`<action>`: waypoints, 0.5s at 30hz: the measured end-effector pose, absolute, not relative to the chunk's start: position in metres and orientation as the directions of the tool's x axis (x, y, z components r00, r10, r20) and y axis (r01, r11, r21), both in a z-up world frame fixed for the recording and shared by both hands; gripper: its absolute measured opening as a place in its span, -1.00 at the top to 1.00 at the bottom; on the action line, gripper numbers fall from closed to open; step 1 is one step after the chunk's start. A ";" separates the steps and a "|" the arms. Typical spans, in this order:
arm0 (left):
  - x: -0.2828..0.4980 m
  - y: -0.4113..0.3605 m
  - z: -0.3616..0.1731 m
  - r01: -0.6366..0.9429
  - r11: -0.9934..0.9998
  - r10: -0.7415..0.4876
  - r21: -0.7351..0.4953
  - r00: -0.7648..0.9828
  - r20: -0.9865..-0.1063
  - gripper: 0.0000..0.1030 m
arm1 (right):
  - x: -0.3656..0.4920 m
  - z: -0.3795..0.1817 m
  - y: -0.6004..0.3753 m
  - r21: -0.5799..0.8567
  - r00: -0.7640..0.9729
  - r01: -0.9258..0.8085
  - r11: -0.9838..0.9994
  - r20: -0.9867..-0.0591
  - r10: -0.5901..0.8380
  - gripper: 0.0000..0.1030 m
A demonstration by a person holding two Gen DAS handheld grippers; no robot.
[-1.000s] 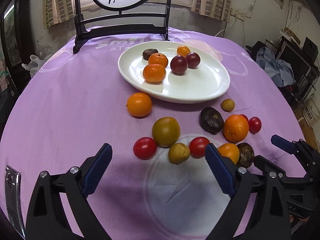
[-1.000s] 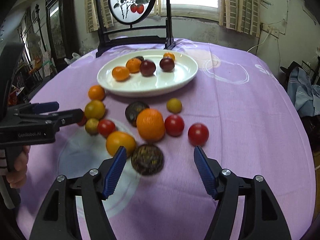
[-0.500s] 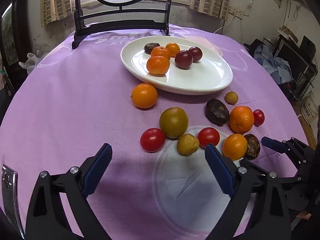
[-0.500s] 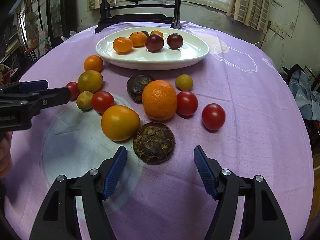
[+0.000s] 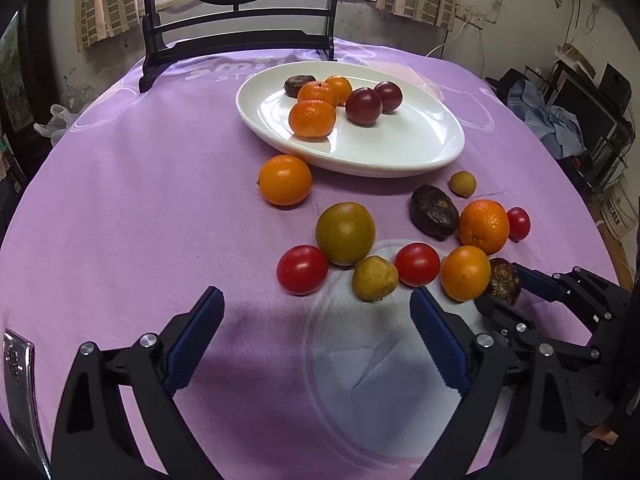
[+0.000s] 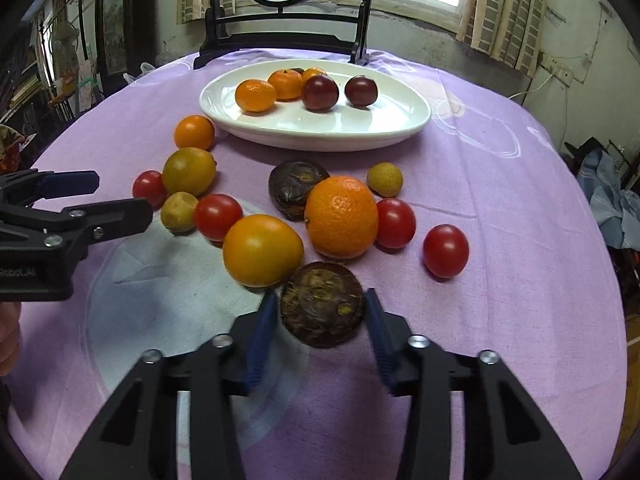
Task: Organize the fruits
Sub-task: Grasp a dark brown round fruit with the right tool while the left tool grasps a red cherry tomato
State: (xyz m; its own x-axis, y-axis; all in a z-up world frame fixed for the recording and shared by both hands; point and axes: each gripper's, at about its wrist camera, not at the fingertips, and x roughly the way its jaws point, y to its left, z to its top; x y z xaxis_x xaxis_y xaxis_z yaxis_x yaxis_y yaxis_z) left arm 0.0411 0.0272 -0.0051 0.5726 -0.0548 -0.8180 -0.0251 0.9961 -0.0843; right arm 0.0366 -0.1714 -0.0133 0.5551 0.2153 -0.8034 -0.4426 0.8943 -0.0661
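A white oval plate (image 5: 420, 148) (image 6: 384, 120) holds several fruits: mandarins and two dark red ones. Loose fruits lie on the purple cloth in front of it. My right gripper (image 6: 320, 316) is closed around a dark brown wrinkled fruit (image 6: 322, 304) (image 5: 502, 282), its blue pads at both sides of it. An orange fruit (image 6: 262, 250) touches that fruit's left side. My left gripper (image 5: 316, 328) is open and empty, just short of a red tomato (image 5: 302, 269) and a small yellow-green fruit (image 5: 374, 278).
A black wooden stand (image 5: 240, 36) with a round painted panel stands at the table's far edge. A large orange (image 6: 340, 216), three tomatoes and another dark fruit (image 6: 294, 188) crowd the space beyond my right gripper. The table edge curves off right.
My right gripper moved forward to the dark brown fruit and its fingers closed in on it. My left gripper edged forward a little and stayed open.
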 end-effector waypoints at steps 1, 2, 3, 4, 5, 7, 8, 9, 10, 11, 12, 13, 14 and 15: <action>0.040 0.027 -0.005 -0.021 0.996 -0.062 -0.091 0.571 -0.818 -0.78 | 0.037 -0.013 -0.173 -0.054 0.552 -0.442 0.896 -0.803 0.224 0.15; 0.040 0.027 -0.005 -0.018 0.995 -0.068 -0.095 0.570 -0.819 -0.78 | 0.037 -0.013 -0.176 -0.043 0.549 -0.442 0.896 -0.803 0.232 0.15; 0.040 0.028 -0.005 -0.015 0.996 -0.068 -0.093 0.570 -0.819 -0.78 | 0.037 -0.013 -0.178 -0.031 0.545 -0.440 0.897 -0.803 0.239 0.16; 0.040 0.028 -0.004 -0.016 0.996 -0.064 -0.088 0.571 -0.819 -0.78 | 0.038 -0.012 -0.181 -0.023 0.543 -0.438 0.899 -0.803 0.244 0.16; 0.040 0.029 -0.004 -0.016 0.996 -0.060 -0.085 0.571 -0.818 -0.78 | 0.038 -0.012 -0.183 -0.014 0.542 -0.435 0.901 -0.803 0.249 0.16; 0.040 0.031 -0.005 -0.018 0.996 -0.059 -0.084 0.570 -0.820 -0.78 | 0.039 -0.011 -0.187 0.000 0.540 -0.429 0.904 -0.802 0.256 0.16; 0.041 0.032 -0.005 -0.021 0.996 -0.057 -0.084 0.568 -0.821 -0.78 | 0.040 -0.010 -0.189 0.007 0.539 -0.425 0.905 -0.802 0.259 0.16; 0.041 0.034 -0.005 -0.023 0.996 -0.057 -0.084 0.564 -0.824 -0.78 | 0.040 -0.010 -0.191 0.013 0.536 -0.422 0.906 -0.803 0.261 0.16; 0.042 0.036 -0.006 -0.024 0.996 -0.056 -0.084 0.560 -0.826 -0.78 | 0.041 -0.010 -0.192 0.017 0.534 -0.422 0.906 -0.803 0.264 0.16; 0.042 0.037 -0.006 -0.024 0.996 -0.056 -0.084 0.556 -0.829 -0.78 | 0.041 -0.011 -0.193 0.019 0.532 -0.423 0.906 -0.804 0.265 0.16; 0.042 0.039 -0.007 -0.024 0.996 -0.057 -0.084 0.552 -0.832 -0.78 | 0.041 -0.010 -0.193 0.019 0.532 -0.423 0.906 -0.804 0.266 0.15; 0.042 0.041 -0.007 -0.024 0.996 -0.058 -0.085 0.550 -0.833 -0.78 | 0.041 -0.010 -0.193 0.018 0.532 -0.423 0.906 -0.804 0.265 0.15; 0.043 0.043 -0.007 -0.025 0.996 -0.057 -0.085 0.548 -0.835 -0.78 | 0.041 -0.010 -0.193 0.015 0.532 -0.425 0.905 -0.805 0.264 0.15; 0.043 0.045 -0.007 -0.027 0.996 -0.056 -0.085 0.547 -0.835 -0.78 | 0.041 -0.010 -0.193 0.015 0.533 -0.425 0.905 -0.804 0.263 0.15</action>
